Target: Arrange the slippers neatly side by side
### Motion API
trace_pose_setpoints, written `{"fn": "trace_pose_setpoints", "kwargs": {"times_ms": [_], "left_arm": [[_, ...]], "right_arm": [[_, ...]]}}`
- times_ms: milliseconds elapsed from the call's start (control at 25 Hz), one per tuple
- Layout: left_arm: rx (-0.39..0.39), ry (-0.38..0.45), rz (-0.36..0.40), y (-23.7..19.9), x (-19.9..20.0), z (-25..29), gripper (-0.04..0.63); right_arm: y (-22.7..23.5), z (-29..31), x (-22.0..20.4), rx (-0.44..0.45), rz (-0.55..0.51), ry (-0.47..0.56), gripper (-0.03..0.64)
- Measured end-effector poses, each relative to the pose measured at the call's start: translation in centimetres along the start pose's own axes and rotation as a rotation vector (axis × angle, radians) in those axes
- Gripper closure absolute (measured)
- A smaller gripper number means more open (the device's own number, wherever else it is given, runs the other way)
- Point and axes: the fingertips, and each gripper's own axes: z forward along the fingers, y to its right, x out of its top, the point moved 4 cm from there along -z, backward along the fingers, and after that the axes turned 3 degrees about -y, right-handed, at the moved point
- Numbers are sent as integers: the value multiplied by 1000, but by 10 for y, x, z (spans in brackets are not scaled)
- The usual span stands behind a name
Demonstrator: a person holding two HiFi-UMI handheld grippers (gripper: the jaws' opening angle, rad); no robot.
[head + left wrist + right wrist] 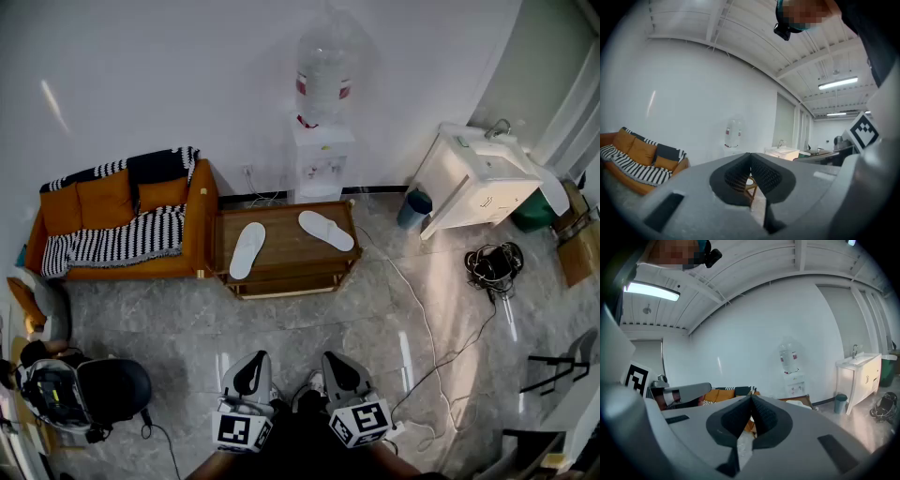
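Left hand-held gripper (253, 358), right hand-held gripper (334, 356) closed | slippers (247, 250) on table (281, 246) | bin (413, 208) contents unclear

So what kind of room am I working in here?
Probably a lounge or break corner: an orange sofa, a water cooler, and a low wooden table holding two white slippers.

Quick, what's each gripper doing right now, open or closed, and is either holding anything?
Left gripper: closed, holding nothing.
Right gripper: closed, holding nothing.

Left gripper (250, 364), right gripper (337, 362), jaws together
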Motion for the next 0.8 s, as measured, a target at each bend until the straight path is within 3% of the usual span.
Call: {"fn": "trace_pose_setpoints", "kwargs": {"times_ms": [800], "left_arm": [[31, -13, 18, 25, -6, 20, 580]], "right_arm": [[33, -2, 1, 38, 0, -3, 604]]}}
